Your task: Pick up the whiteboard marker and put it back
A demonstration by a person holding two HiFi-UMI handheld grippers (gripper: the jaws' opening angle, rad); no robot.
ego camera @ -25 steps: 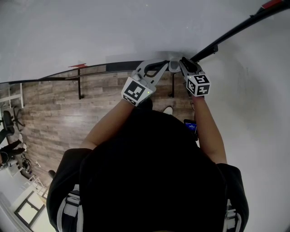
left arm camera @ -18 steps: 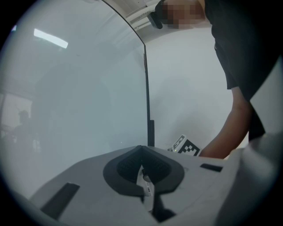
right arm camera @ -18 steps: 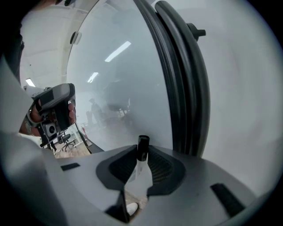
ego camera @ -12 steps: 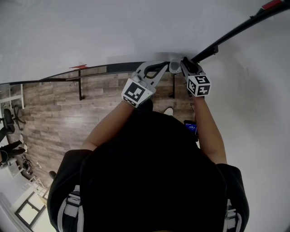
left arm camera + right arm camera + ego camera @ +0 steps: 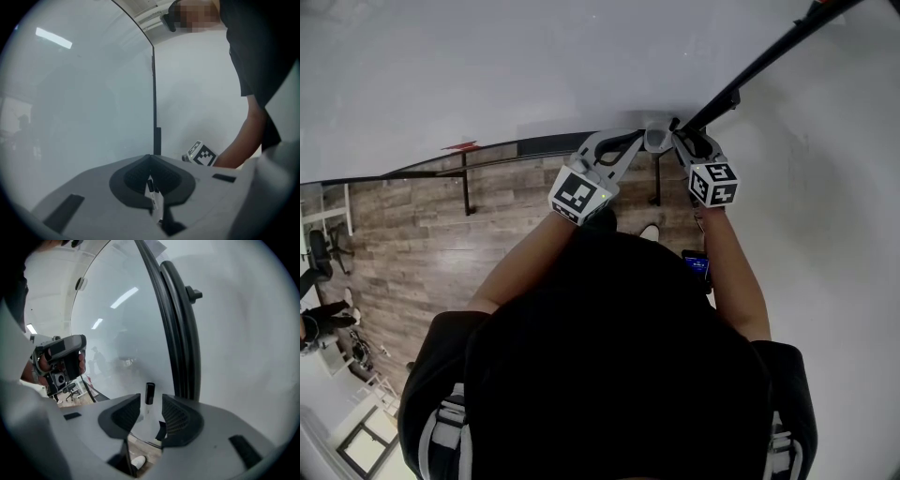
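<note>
The whiteboard marker (image 5: 149,393) is white with a black cap and stands upright against the whiteboard (image 5: 487,66). My right gripper (image 5: 151,401) has it between its jaws, which have just been opening; the pads stand off it on both sides. In the left gripper view the marker's printed white barrel (image 5: 154,199) runs between the pads of my left gripper (image 5: 150,161), which is shut on it. In the head view both grippers meet at the board's lower corner, left gripper (image 5: 637,141) and right gripper (image 5: 681,139), with a small pale shape (image 5: 656,139) between them.
The board's black frame (image 5: 750,80) runs up to the right, and a black rail (image 5: 487,150) runs along the board's bottom. Wooden floor (image 5: 441,234) lies below, with chairs (image 5: 319,253) at the far left. The right gripper's marker cube (image 5: 200,155) shows in the left gripper view.
The right gripper's jaws stand wider apart than before. Both hands stay at the board's corner, and the left gripper keeps its hold.
</note>
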